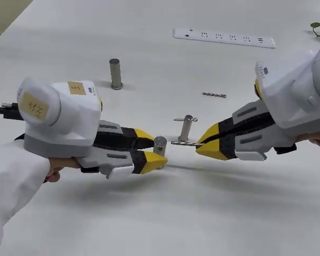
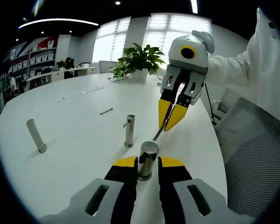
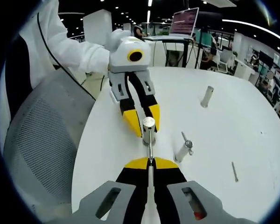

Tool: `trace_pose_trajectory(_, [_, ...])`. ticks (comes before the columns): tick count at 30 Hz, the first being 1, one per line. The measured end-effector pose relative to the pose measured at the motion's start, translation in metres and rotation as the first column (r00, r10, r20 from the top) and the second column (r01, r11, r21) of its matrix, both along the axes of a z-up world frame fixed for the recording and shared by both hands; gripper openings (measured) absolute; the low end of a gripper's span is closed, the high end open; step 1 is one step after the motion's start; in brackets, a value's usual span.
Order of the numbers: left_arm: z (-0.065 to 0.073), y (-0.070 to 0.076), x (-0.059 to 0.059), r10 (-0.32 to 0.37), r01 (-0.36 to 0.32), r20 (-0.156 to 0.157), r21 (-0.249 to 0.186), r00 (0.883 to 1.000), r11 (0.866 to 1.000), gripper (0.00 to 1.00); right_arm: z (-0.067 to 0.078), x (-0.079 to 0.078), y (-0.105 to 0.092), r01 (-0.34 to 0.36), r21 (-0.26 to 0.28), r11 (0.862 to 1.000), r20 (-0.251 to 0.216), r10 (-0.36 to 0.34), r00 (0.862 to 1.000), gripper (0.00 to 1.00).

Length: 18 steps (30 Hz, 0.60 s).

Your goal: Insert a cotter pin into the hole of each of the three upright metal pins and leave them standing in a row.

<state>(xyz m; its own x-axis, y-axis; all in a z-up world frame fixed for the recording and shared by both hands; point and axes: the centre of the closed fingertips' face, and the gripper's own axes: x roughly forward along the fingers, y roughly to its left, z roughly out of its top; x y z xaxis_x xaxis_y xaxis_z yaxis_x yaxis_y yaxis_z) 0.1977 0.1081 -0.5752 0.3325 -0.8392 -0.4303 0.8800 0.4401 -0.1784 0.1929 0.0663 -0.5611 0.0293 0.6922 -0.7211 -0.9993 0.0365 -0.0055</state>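
at centre the left tool (image 1: 157,151) clamps a metal pin (image 1: 160,144); the right tool (image 1: 201,145) pinches a cotter pin (image 1: 181,143) pointing at it. a fitted pin (image 1: 186,128) stands just behind, a bare pin (image 1: 116,73) upper left, open desk (image 1: 202,213) below.

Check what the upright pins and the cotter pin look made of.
The upright pin in the left tool: looks like steel, smooth grey satin finish, bright glare on its flat top. The cotter pin in the right tool: thin silvery wire, probably plated steel; too small to be sure.
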Motion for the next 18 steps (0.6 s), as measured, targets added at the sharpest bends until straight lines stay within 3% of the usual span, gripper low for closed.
trace_pose_trajectory(18, [-0.0012,-0.0011,0.0006,-0.018,0.018,0.002,-0.002,1.000,1.000,0.11,-0.0034,-0.0009,0.0091,-0.021,-0.004,1.000,0.008,0.021,1.000,0.00])
